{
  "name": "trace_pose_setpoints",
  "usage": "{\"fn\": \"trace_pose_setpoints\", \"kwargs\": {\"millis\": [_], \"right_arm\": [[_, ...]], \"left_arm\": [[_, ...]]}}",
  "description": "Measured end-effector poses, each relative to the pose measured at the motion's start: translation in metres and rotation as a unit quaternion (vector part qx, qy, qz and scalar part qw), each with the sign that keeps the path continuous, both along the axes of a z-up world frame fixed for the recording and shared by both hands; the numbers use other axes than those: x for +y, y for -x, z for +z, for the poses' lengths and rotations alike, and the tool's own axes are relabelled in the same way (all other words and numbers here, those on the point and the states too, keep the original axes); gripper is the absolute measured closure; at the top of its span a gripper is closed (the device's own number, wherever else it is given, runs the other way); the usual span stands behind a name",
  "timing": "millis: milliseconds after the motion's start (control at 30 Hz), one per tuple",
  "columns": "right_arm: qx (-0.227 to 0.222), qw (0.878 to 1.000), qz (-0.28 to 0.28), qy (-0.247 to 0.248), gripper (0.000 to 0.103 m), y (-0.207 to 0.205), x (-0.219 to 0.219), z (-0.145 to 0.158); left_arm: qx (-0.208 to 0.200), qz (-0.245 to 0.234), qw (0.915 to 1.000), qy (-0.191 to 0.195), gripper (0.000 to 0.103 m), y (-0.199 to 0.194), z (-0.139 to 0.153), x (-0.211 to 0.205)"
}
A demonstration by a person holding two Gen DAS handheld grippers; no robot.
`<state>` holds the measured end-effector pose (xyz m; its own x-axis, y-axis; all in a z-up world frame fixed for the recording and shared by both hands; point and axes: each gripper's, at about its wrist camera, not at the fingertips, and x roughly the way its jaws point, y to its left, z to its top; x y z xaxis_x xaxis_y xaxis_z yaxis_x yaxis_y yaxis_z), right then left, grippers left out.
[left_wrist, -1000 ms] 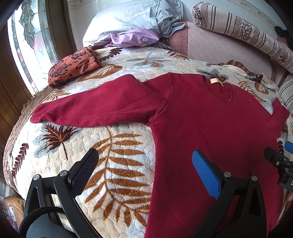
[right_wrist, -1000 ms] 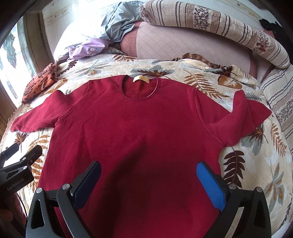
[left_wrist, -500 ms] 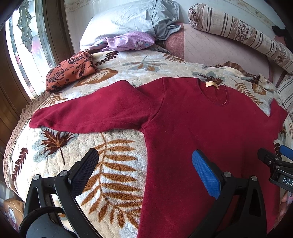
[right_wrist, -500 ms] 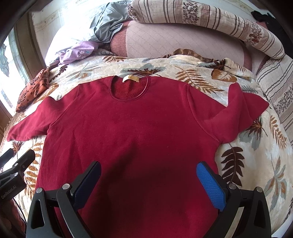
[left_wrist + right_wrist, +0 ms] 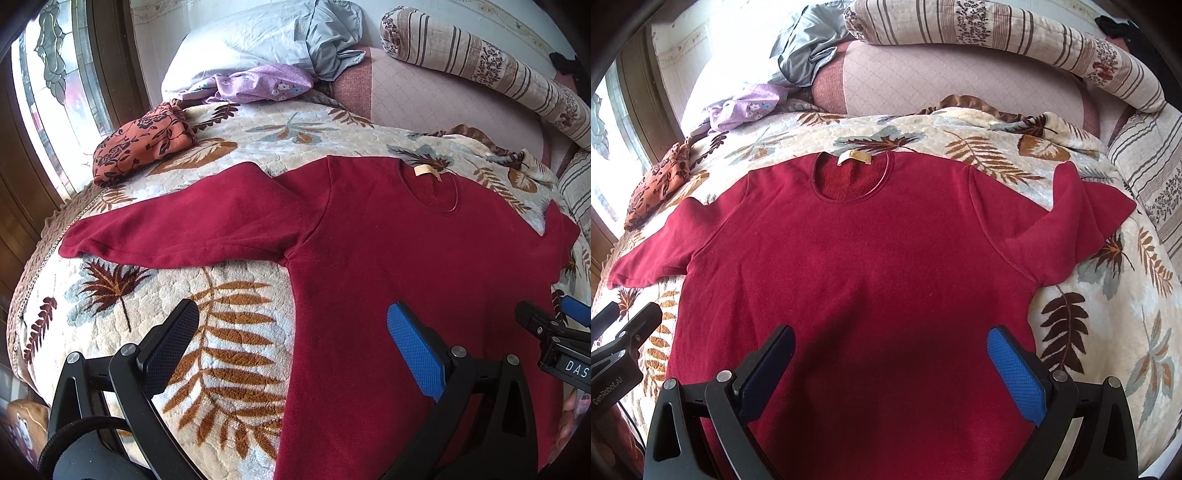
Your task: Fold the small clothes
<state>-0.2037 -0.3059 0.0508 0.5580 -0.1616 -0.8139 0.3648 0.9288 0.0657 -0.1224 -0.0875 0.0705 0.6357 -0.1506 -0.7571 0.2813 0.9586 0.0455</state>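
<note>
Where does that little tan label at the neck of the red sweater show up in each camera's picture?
Left wrist view: the tan label sits upper right of centre, at the collar of the red sweater.
Right wrist view: it lies upper middle, slightly left of centre.
Shared landmark: the orange floral cloth, at the left in both.

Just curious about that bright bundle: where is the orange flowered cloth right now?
The orange flowered cloth sits at the far left edge of the bed by the window, beyond the red sweater and its left sleeve.
</note>
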Motion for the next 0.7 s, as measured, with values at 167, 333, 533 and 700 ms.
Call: {"fn": "trace_pose_setpoints", "kwargs": {"millis": [167,333,533,700], "right_arm": [[0.001,1.000,0.002,0.002,0.000,-0.0024,0.0026,-0.0012],[0.003,1.000,0.004,0.003,0.000,-0.0045,0.0036,-0.0023],[0.005,1.000,0.006,0.003,0.000,-0.0061,0.0045,-0.0034],[0.006,1.000,0.008,0.002,0.000,-0.0065,0.0039,-0.0041]], "left_arm": [[0.000,0.004,1.0000,0.002,0.000,-0.0015,-0.0001,0.0040],[0.001,0.004,1.0000,0.001,0.000,-0.0019,-0.0002,0.0053],[0.001,0.004,1.0000,0.001,0.000,-0.0025,-0.0003,0.0062],[0.003,0.006,1.0000,0.000,0.000,-0.0045,-0.0015,0.0066]]}}
